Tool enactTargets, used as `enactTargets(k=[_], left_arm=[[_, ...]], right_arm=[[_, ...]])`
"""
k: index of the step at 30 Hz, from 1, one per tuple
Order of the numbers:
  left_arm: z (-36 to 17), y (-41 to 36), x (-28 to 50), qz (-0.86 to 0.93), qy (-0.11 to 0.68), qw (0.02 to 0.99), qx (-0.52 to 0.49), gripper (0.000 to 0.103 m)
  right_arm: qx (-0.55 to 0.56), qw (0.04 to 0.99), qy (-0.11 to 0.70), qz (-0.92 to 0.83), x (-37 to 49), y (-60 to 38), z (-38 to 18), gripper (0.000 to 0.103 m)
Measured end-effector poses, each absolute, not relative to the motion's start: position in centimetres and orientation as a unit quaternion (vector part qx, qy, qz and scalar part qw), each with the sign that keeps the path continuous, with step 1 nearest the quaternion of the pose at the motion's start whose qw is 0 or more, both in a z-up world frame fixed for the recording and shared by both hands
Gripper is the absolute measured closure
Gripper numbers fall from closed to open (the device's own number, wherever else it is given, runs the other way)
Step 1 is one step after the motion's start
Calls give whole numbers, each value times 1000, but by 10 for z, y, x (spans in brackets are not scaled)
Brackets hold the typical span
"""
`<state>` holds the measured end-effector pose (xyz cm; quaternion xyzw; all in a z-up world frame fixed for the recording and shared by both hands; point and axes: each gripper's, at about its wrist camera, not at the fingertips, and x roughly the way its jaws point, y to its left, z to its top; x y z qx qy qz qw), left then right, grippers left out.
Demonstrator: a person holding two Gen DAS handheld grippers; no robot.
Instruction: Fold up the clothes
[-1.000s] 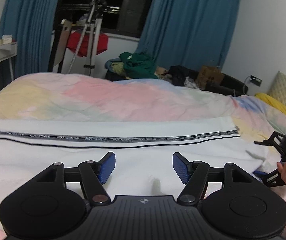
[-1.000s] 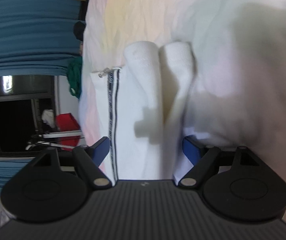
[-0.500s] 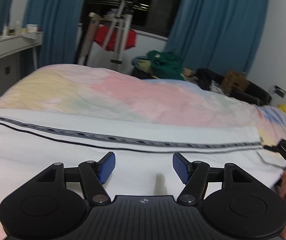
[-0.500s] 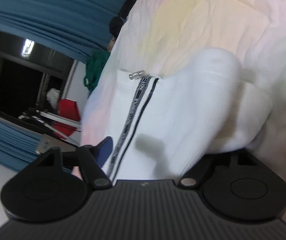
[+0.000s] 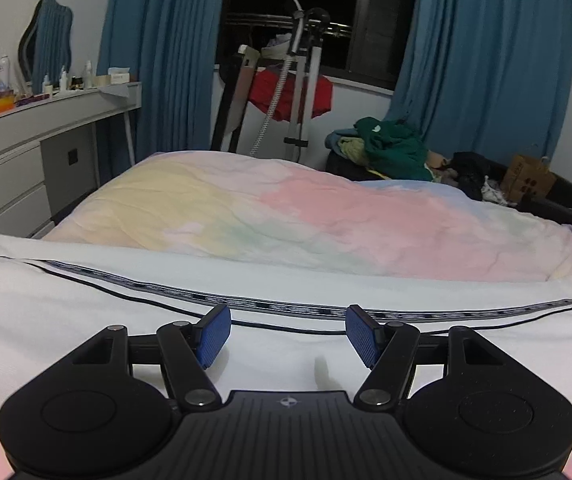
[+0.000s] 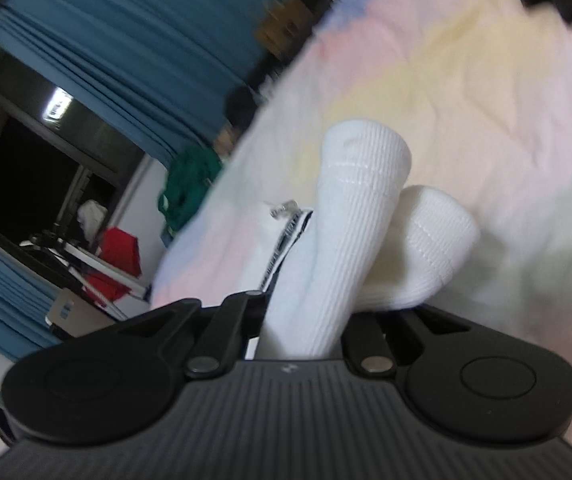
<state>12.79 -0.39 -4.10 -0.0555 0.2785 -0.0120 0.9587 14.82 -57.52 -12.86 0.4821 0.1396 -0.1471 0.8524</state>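
White garment (image 5: 86,320): spread on pastel bedspread (image 5: 326,216), striped trim just ahead of the left gripper (image 5: 288,334), whose jaws gape empty. Right gripper (image 6: 306,328): jaws closing on a ribbed cuff (image 6: 362,184). Advice: lift smoothly, left gripper pinning the cloth flat.

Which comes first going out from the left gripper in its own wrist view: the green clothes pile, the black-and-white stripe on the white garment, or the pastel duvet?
1. Black-and-white stripe, just beyond the left gripper, on the white garment.
2. Pastel duvet, past the garment.
3. Green clothes pile, beyond the bed, right of centre.
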Motion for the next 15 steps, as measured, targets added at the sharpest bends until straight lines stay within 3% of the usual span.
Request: enactTargets(k=[5,15], left_arm=[[-43,3,129,-3,294,954,-54,37],[-87,-22,147,11,349,936,40,37]], right_arm=[[507,835,111,-181,130,-597,-133,91],[481,844,143,-190,121,-600,-143,91]])
